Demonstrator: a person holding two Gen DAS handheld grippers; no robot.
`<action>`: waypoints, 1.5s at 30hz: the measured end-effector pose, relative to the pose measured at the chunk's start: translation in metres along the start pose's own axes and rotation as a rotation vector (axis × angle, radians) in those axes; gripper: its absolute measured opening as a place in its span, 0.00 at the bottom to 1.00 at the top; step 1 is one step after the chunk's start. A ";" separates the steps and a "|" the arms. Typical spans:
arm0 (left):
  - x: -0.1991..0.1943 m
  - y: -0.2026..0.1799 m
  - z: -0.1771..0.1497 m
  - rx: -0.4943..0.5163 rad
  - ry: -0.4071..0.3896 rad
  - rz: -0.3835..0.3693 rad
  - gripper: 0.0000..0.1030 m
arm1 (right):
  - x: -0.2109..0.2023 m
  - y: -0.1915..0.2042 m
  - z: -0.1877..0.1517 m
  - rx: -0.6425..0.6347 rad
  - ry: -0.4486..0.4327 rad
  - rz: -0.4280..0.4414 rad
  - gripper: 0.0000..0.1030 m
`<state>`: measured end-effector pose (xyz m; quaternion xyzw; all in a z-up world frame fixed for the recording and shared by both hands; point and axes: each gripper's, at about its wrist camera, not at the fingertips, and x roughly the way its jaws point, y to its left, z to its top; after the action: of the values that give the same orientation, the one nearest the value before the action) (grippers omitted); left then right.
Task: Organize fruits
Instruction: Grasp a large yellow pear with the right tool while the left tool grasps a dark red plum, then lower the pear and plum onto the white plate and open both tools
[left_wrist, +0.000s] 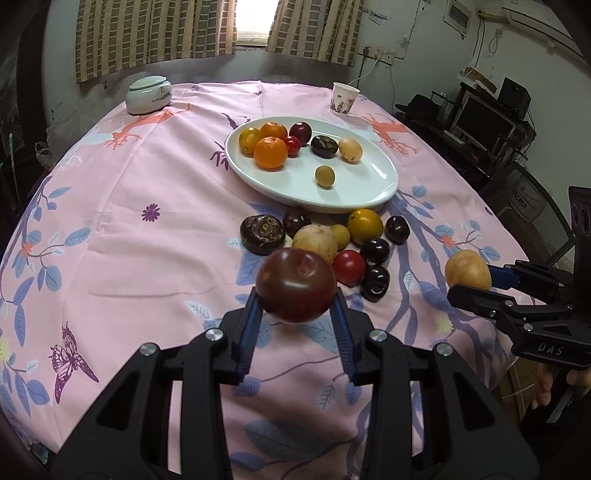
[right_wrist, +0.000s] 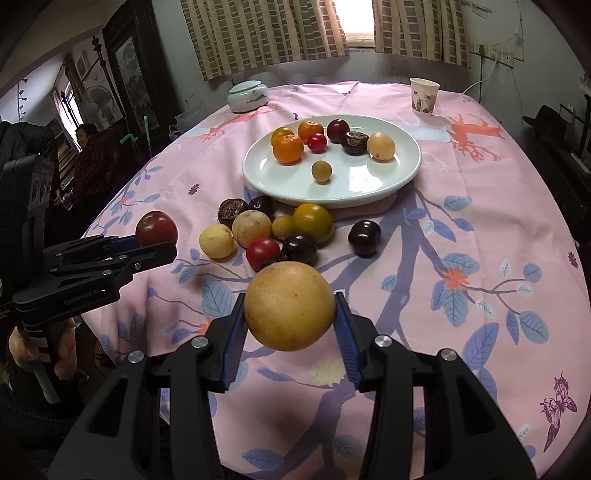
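The plate (right_wrist: 369, 184) sits on the bench (right_wrist: 480, 206) beyond the middle, with eight fruits on it, most grouped at its far left. A cluster of loose fruits (right_wrist: 277, 229) lies on the bench just before the plate's near rim. The lidded jar (right_wrist: 246, 96) stands at the far left of the bench, the paper cup (right_wrist: 424, 96) at the far right. The left tongs (left_wrist: 297, 291) hold a plum (left_wrist: 295, 284) above the bench, nearer than the cluster. The right tongs (right_wrist: 290, 306) hold a round fruit (right_wrist: 290, 305), to the right of the left tongs.
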<state>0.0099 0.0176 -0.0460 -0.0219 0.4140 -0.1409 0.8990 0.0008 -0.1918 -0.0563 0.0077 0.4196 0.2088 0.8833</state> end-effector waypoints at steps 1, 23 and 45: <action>0.000 0.000 0.000 -0.001 0.000 0.000 0.36 | 0.001 0.000 0.000 0.000 0.001 0.002 0.44; 0.029 -0.018 0.103 0.103 -0.006 -0.025 0.37 | 0.023 -0.028 0.069 -0.060 0.043 -0.062 0.44; 0.171 -0.034 0.205 0.083 0.129 0.019 0.63 | 0.118 -0.090 0.159 -0.072 0.033 -0.183 0.63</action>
<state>0.2612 -0.0768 -0.0326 0.0285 0.4649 -0.1506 0.8720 0.2184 -0.2043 -0.0576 -0.0657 0.4251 0.1421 0.8915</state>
